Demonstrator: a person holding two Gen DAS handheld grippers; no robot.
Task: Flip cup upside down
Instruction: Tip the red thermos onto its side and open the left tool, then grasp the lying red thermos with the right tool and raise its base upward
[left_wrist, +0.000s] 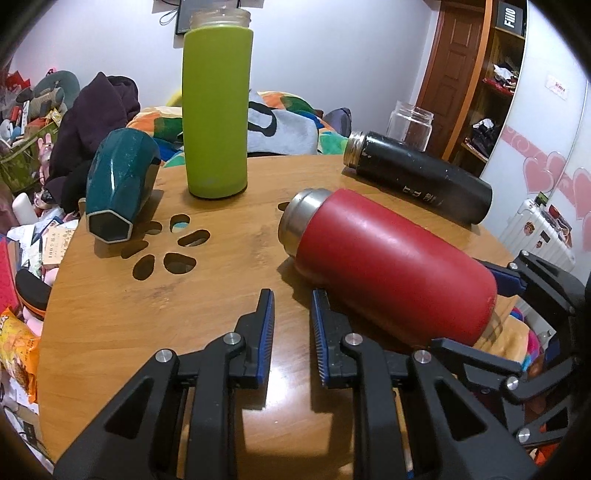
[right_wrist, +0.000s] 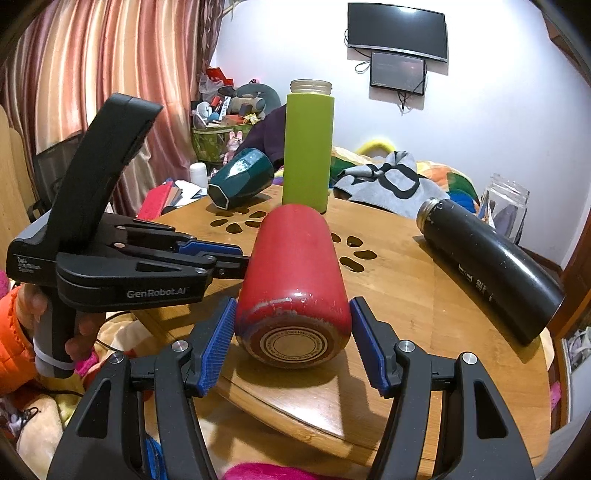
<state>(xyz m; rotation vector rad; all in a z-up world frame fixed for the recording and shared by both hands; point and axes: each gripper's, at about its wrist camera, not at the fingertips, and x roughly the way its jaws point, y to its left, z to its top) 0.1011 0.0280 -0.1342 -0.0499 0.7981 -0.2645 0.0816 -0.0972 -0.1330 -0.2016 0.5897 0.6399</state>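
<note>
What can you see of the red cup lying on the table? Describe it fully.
The red cup is a wide metal flask with a matte red coat, scuffed near its base, a bare steel neck and no lid. A round printed label sits on its bottom. It lies on its side on the wooden table, base toward the edge. The right gripper brackets its base, open; the left gripper is beside it.
</note>
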